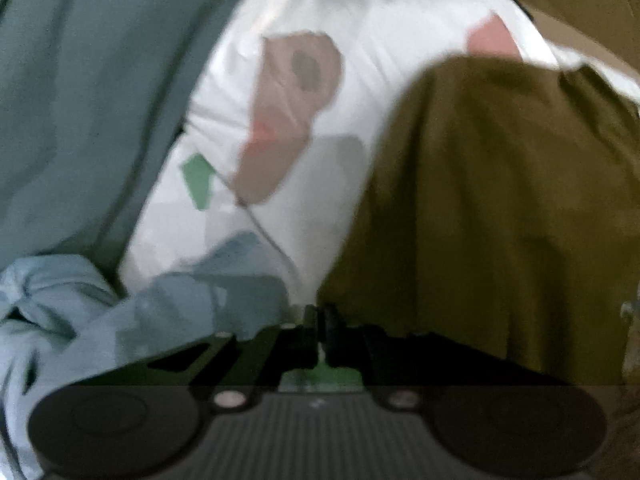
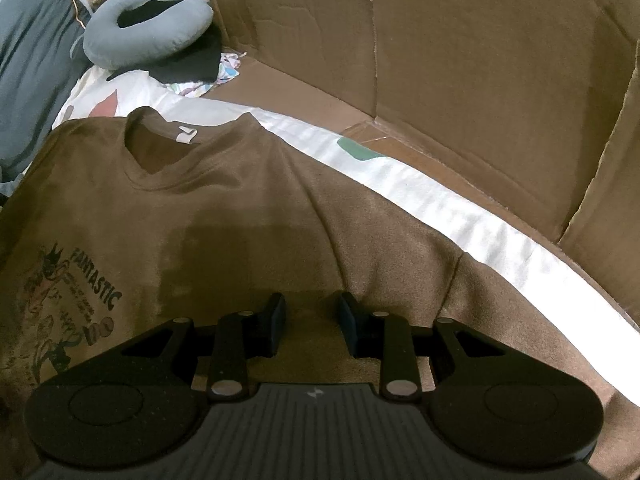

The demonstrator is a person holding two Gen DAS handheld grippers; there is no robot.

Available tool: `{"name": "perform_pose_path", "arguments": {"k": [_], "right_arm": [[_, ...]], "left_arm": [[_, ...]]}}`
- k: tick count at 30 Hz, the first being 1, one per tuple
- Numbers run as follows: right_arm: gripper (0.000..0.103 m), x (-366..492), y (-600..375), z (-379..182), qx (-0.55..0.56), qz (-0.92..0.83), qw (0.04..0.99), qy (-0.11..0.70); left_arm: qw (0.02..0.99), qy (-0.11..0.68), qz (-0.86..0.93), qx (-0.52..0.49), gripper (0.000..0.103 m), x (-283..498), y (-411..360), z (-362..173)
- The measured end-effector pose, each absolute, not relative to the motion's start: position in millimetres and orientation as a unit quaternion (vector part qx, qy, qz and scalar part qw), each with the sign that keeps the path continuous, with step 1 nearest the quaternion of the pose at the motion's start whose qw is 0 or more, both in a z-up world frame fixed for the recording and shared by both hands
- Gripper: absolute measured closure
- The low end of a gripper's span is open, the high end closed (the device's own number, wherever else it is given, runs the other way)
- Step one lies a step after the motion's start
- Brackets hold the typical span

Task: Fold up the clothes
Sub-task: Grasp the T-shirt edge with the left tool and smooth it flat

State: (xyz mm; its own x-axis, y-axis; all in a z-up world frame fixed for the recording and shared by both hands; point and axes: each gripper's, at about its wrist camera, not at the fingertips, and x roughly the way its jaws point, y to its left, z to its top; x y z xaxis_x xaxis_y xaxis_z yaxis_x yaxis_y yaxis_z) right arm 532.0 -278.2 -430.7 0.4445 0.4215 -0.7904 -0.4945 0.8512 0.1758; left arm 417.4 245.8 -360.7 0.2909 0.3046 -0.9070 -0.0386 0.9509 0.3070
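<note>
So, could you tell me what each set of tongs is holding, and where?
Left tongs are shut at the brown T-shirt's edge; a hold cannot be told. Right tongs: nothing.

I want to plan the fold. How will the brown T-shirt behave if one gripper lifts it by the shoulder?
The brown T-shirt is probably floppy: it lies flat and creased, so it would likely sag. It seems light, thin knit. It may drag across the white sheet rather than slide cleanly.
</note>
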Motion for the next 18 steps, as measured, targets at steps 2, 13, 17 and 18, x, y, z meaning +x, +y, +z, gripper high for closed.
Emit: {"name": "perform_pose_path", "arguments": {"k": [2, 13, 17, 18], "right_arm": [[0.067, 532, -278, -431, -0.040, 0.270, 0.849, 0.452], [0.067, 533, -282, -431, -0.038, 0.277, 0.848, 0.451], [0.067, 533, -281, -430, -0.044, 0.280, 0.847, 0.450], [0.067, 533, -280, -430, -0.046, 0.280, 0.846, 0.450]], "left_arm": [[0.802, 0.574, 0.118, 0.117, 0.101, 419, 250, -347], [0.809, 0.541, 0.168, 0.158, 0.101, 441, 279, -307], [0.808, 0.536, 0.171, 0.175, 0.101, 458, 287, -305], [0.807, 0.535, 0.172, 0.180, 0.101, 462, 288, -304]]}}
